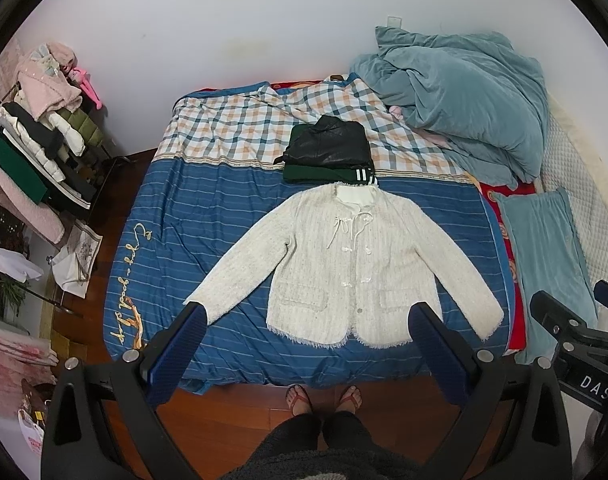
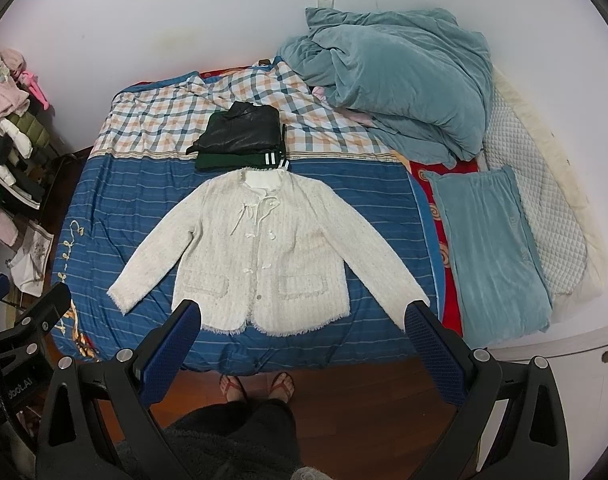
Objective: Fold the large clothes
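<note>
A cream tweed jacket [image 1: 344, 264] lies flat, front up, on the blue striped bedspread [image 1: 192, 216], sleeves spread out to both sides. It also shows in the right wrist view [image 2: 260, 252]. My left gripper [image 1: 308, 316] is open and empty, held high above the jacket's hem. My right gripper [image 2: 304, 312] is open and empty too, also high above the hem. The right gripper's body shows at the right edge of the left wrist view [image 1: 576, 340].
A folded stack of dark clothes [image 1: 328, 152] sits just beyond the jacket's collar. A teal duvet [image 1: 456, 96] is heaped at the far right, a teal pillow [image 1: 544, 260] beside the bed. A laden clothes rack [image 1: 36, 140] stands left. The person's feet [image 1: 324, 398] stand on the wood floor.
</note>
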Motion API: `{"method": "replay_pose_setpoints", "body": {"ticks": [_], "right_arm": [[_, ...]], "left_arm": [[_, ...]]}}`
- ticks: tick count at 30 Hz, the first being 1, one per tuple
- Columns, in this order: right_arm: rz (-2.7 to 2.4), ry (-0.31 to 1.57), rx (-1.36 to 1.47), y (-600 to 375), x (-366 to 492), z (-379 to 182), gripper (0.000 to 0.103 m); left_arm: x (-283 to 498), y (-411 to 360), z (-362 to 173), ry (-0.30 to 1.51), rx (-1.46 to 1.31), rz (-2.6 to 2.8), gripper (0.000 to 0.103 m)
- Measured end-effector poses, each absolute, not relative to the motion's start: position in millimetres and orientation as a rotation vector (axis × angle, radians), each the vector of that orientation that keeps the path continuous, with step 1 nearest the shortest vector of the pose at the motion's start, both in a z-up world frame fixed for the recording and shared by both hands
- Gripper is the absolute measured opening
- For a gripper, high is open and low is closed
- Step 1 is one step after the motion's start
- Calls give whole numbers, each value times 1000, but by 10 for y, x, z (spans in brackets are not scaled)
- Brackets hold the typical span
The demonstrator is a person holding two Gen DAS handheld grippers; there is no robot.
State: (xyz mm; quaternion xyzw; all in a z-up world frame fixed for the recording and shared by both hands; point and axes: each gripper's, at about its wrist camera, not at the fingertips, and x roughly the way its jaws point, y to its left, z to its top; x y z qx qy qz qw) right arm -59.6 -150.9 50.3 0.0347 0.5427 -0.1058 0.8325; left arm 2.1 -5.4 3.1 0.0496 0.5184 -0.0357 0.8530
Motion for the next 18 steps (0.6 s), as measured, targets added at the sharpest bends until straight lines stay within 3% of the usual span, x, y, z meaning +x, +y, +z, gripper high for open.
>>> {"method": "replay_pose_setpoints", "body": {"ticks": [18], "right_arm": [[-224, 1153, 73, -1426, -584, 532, 103]], "left_arm": [[2, 0, 18, 1088, 92, -84, 103]]}}
